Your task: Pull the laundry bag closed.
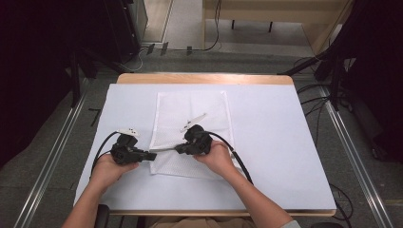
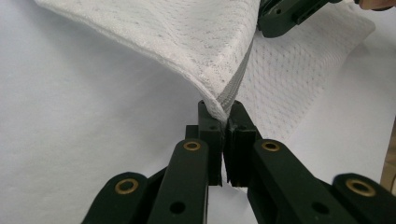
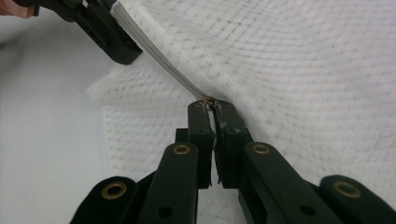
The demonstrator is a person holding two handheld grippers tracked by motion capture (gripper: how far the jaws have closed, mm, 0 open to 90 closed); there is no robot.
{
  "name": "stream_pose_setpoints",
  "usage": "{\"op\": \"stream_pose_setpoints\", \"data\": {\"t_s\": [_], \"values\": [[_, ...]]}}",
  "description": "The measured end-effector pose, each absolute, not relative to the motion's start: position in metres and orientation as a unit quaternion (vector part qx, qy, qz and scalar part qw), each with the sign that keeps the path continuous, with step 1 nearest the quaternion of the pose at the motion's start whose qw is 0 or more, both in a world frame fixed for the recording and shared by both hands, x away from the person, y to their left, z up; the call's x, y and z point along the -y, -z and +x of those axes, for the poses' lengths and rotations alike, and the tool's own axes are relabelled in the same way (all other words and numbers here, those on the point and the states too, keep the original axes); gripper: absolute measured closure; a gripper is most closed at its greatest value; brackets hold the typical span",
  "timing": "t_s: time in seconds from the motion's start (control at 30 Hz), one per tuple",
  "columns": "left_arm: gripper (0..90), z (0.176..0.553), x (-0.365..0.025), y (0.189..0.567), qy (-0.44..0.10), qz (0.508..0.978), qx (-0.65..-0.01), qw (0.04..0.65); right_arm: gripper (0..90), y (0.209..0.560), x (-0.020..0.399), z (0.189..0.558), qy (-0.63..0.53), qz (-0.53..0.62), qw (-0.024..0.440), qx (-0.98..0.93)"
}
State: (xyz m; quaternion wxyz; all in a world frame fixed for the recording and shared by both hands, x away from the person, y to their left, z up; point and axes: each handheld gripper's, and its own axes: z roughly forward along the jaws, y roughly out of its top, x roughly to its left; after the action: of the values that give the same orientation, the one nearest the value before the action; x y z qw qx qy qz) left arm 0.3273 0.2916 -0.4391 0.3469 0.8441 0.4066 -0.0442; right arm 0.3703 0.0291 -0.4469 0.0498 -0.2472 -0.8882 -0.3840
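Note:
A white textured cloth [image 1: 192,113] lies on the white-covered table [image 1: 280,142], and a fold of it is lifted near its front left corner. My left gripper [image 1: 153,155] is shut on one end of that raised fold, my right gripper [image 1: 177,149] on the other, so the fold runs taut between them. In the left gripper view the jaws [image 2: 223,112] pinch the cloth [image 2: 187,37], with the right gripper [image 2: 285,16] at the top right. In the right gripper view the jaws [image 3: 211,105] clamp the cloth [image 3: 303,56], with the left gripper [image 3: 109,35] at the upper left.
The person's forearms come in from the bottom edge. A black cable [image 1: 240,159] trails from the right gripper across the table, another [image 1: 100,149] from the left. The wooden far edge [image 1: 204,78] shows beyond the cover. Dark stands and floor cables surround the table.

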Motion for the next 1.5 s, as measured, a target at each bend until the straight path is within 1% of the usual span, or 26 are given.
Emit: {"op": "stream_pose_setpoints", "data": {"t_s": [0.67,0.83,1.1,1.2,1.5], "values": [[87.5,0.326,-0.293,0.440,0.047,0.846,-0.402,0.347,88.3,0.448,-0.017,0.369,0.376,-0.248,0.044,0.892],[87.6,0.326,-0.293,0.440,0.052,0.845,-0.402,0.349,88.3,0.449,-0.012,0.370,0.378,-0.256,0.050,0.888],[87.6,0.326,-0.293,0.440,0.055,0.846,-0.399,0.350,88.3,0.449,-0.006,0.370,0.378,-0.254,0.046,0.889],[87.7,0.327,-0.294,0.440,0.064,0.843,-0.400,0.355,88.3,0.448,-0.006,0.369,0.379,-0.254,0.047,0.889],[87.8,0.326,-0.294,0.440,0.062,0.843,-0.401,0.354,88.3,0.446,0.003,0.371,0.376,-0.257,0.042,0.889]]}}
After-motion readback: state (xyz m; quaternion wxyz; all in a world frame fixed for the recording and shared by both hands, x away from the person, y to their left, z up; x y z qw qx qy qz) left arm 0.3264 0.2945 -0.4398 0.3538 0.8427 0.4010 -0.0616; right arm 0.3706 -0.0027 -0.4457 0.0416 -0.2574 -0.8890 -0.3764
